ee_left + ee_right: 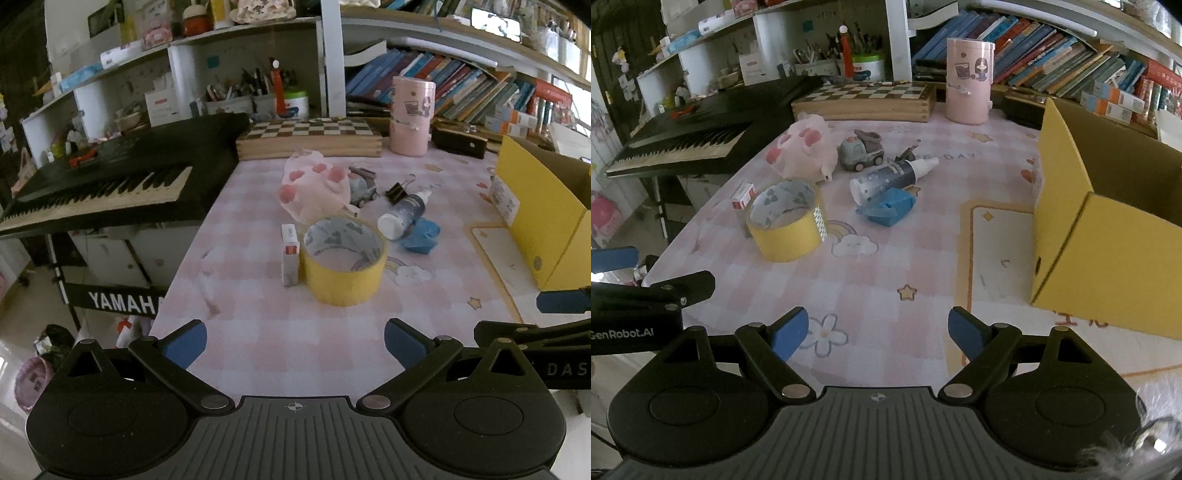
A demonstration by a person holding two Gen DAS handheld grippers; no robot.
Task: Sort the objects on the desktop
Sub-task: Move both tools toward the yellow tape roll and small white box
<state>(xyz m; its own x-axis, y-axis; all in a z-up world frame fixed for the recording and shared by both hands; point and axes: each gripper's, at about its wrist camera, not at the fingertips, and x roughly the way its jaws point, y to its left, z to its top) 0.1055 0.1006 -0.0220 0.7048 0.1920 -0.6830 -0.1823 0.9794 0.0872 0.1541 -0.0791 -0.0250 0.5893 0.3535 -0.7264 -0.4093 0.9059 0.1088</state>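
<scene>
Grippers side by side, left gripper [293,341] and right gripper [877,332] tilted down, apparently over tablecloth [886,266], jaws wide, empty.

I see the wide yellow tape roll [785,225] nearest the desk's front edge, a small white-and-red box [743,196] touching its left side. Behind them lies the pink plush toy [805,149], with the grey toy truck [860,150] to its right. The dark capped bottle [886,176] rests on the blue plastic piece [888,206]. The open yellow cardboard box [1108,236] stands at the desk's right edge.
</scene>
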